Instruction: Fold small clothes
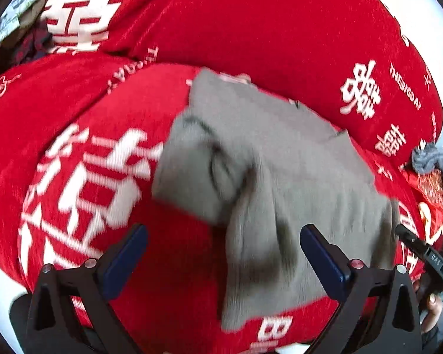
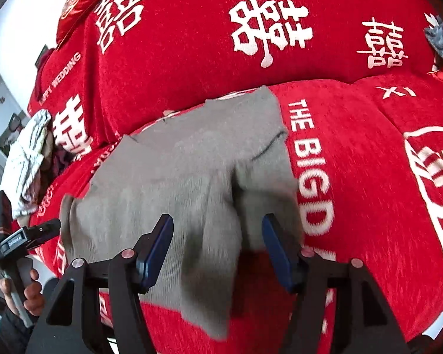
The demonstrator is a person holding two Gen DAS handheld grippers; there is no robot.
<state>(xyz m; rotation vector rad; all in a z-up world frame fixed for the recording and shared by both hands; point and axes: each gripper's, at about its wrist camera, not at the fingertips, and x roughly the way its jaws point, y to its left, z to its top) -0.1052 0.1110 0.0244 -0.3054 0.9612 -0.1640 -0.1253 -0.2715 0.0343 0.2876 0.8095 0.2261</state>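
Both claws stand apart and grip nothing: your left claw (image 1: pixel 223 261) and right claw (image 2: pixel 217 249) hover over the near edge of the grey garment (image 1: pixel 280 159), which lies part-folded on the red cover (image 1: pixel 251 29). Before regripping, smooth the bunched left flap.

It looked like a home: a red wedding cover (image 2: pixel 192 67) with white lettering was draped over soft, cushioned furniture, and loose bundles of laundry (image 2: pixel 26 159) lay at its edges.

Red sofa cover (image 2: pixel 192 67) with white lettering; pale wall (image 2: pixel 11 44) behind.
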